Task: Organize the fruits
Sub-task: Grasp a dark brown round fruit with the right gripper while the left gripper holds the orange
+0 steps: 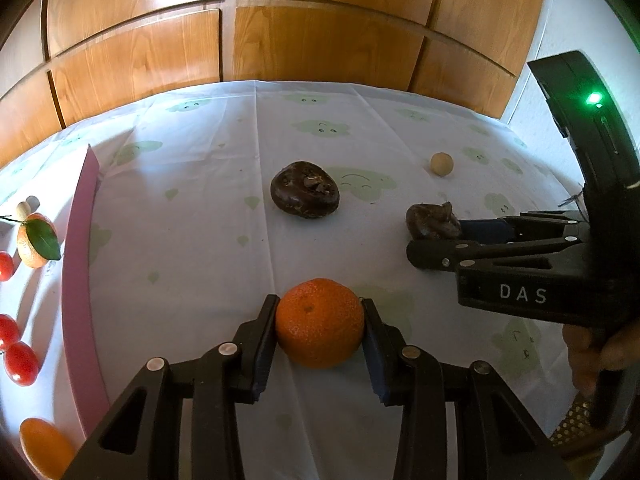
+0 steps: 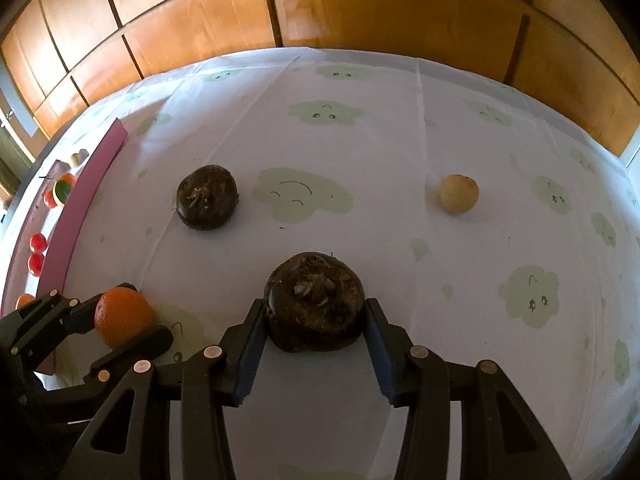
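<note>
Wood-panelled cabinet doors (image 1: 280, 40) fill the back. Below them my surface (image 2: 400, 140) is covered by a white cloth printed with pale green clouds.

Pink tray (image 1: 76, 280) at the far left, its long wall toward me. Inside it I see a leafed orange (image 1: 34, 246), cherry tomatoes (image 1: 18, 362) and another orange piece (image 1: 44, 446) at the near end.

Left gripper (image 1: 320, 338): jaws pinching a mandarin (image 1: 320, 334), pads pressed on both flanks, just right of the tray wall. I cannot tell whether the fruit rests on the cloth.

Right gripper (image 2: 316, 320): jaws set either side of a dark brown water chestnut (image 2: 315, 300) and touching it left and right. From the left wrist view I see it side-on, the chestnut at its fingertips, and a hand (image 1: 592, 352) on the handle at lower right.

A second water chestnut (image 2: 207, 197) sits loose on the cloth, farther back and left of centre, well apart from both grippers.

Smallest: one tan round fruit (image 2: 459, 193), alone at back right.
</note>
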A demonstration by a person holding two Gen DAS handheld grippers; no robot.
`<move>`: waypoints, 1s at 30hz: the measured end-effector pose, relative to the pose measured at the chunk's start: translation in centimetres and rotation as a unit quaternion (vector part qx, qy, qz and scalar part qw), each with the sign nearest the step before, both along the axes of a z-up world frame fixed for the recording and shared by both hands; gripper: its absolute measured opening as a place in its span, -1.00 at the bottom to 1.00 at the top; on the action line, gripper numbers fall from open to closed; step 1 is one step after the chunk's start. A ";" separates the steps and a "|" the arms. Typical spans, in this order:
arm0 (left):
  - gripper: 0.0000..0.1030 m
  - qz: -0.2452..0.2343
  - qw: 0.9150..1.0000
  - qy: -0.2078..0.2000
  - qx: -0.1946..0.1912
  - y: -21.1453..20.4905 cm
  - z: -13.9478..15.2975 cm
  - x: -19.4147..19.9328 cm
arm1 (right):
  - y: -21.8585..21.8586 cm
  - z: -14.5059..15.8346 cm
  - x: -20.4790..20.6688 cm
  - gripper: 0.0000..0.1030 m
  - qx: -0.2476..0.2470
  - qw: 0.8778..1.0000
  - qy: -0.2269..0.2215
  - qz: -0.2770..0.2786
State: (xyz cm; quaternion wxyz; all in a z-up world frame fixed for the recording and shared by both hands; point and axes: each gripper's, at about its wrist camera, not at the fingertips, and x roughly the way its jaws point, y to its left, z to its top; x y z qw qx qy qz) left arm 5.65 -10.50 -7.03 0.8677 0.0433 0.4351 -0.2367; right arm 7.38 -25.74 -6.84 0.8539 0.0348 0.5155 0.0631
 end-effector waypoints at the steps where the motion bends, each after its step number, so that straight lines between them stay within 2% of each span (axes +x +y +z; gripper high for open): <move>1: -0.23 0.000 1.000 -0.001 0.001 0.0 0.0 0.0 | 0.0 0.1 0.0 -0.05 0.000 1.000 -0.001 -0.001; 3: -0.23 0.000 1.000 -0.002 0.002 -0.1 0.0 0.0 | 0.1 0.3 0.1 -0.05 0.000 1.000 -0.001 -0.002; 7: -0.23 0.000 1.000 -0.002 0.003 0.0 0.0 0.0 | 0.2 0.7 0.5 0.16 0.014 1.000 0.007 0.006; 12: -0.23 -0.001 1.000 -0.002 -0.001 0.0 0.0 0.0 | 0.4 1.1 1.4 0.19 0.013 0.999 0.035 0.020; 16: -0.23 -0.001 1.000 -0.002 -0.003 0.2 -0.1 0.0 | 0.3 1.4 1.9 0.18 0.016 0.998 0.049 0.033; 17: -0.23 -0.001 1.000 -0.002 -0.004 0.2 -0.1 0.0 | 0.2 1.4 1.9 0.13 0.012 0.998 0.049 0.032; 18: -0.23 -0.001 1.000 -0.002 -0.004 0.2 -0.1 0.0 | 0.2 1.4 1.8 -0.06 0.002 0.999 0.044 0.029; 24: -0.24 -0.001 1.000 -0.003 -0.004 0.2 -0.1 0.0 | 0.5 1.1 1.2 -0.06 -0.016 0.999 0.024 0.033; 30: -0.24 0.000 1.000 0.012 -0.007 0.2 0.4 0.5 | 0.1 1.0 1.1 -0.05 -0.004 0.999 0.020 0.030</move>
